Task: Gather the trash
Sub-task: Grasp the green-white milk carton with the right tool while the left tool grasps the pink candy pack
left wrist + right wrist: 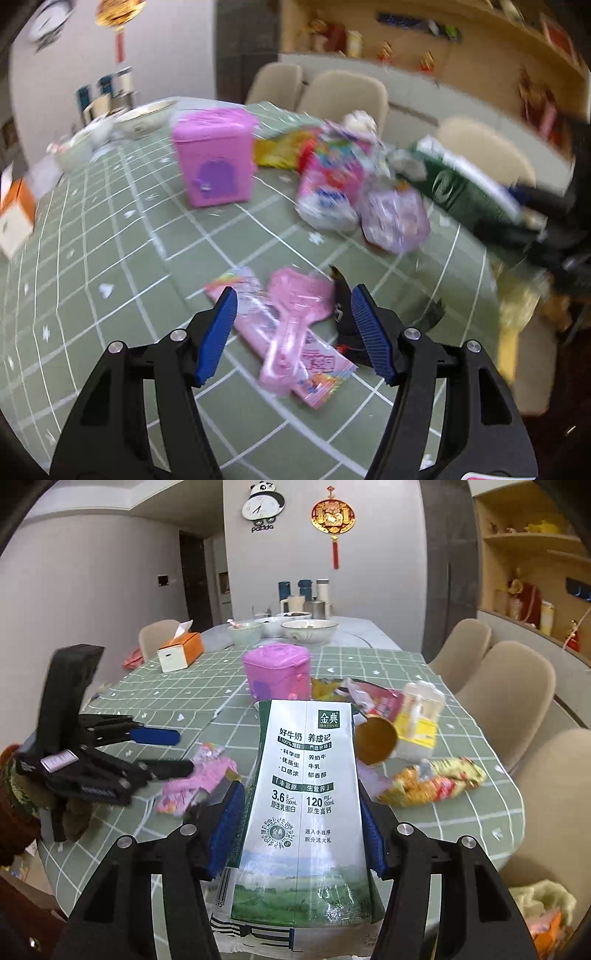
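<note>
Right hand-held gripper (299,834) clenched on flattened milk carton (303,794), long axis pointing away. Left hand-held gripper (293,328) released above pink wrapper (295,354) on tabletop (110,258).

Even indoor light, left view motion-blurred, fisheye-curved dark edges

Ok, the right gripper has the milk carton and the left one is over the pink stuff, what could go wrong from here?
1. The milk carton is pinched low between the right gripper pads, and most of it sticks out forward; it may tip or slip.
2. The open left gripper frames a pink scoop lying on a flat pink wrapper; closing could catch both, or only the wrapper.
3. The carton could sweep the yellow snack bag on the table edge to the floor.
</note>
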Demonstrator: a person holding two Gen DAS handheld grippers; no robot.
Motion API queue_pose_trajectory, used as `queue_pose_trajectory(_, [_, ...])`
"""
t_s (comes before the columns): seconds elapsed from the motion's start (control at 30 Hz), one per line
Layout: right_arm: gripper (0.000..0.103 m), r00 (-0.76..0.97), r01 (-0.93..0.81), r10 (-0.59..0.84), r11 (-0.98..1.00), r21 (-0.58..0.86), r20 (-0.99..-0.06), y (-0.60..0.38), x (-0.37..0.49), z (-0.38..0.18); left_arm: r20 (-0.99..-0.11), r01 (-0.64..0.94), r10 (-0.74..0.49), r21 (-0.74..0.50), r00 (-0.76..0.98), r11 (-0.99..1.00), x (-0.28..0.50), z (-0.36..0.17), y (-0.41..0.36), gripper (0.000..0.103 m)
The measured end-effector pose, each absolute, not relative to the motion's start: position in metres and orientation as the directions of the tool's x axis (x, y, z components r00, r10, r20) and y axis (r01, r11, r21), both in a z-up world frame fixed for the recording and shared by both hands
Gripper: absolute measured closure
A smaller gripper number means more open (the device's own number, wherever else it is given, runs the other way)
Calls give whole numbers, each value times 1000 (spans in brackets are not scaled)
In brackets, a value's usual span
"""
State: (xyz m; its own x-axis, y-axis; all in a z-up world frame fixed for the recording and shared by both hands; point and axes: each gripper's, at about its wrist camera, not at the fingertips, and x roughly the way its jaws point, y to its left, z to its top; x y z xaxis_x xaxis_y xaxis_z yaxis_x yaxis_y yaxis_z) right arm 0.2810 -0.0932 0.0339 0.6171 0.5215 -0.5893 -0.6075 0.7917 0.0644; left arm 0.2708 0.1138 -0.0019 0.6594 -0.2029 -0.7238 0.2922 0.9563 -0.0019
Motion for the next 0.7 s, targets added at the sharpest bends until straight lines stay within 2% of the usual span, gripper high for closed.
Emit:
queue_pose_trajectory(0.1, [48,634,-579,498,813,64,-592,-109,274,29,-751,301,-174,34,637,953,278,-11,103,49])
queue_pose_trajectory(0.33, [48,619,-537,445,841,66,-647,-122,274,2,-759,312,-234,-44,607,949,283,-14,111,49])
queue_pose_trajectory(0.53, [47,593,-521,424,850,76,-684,-108,283,-13,-782,316,-217,-28,584,948,289,-20,109,49])
queue_pose_trajectory(0.63, [47,558,-553,450,828,91,-698,-103,283,-10,-771,324,-242,-48,590,945,286,-15,113,49])
queue_pose_trajectory(0.7, [47,499,-570,445,815,106,-743,-100,286,-10,-762,327,-252,-56,596,943,283,-13,117,49])
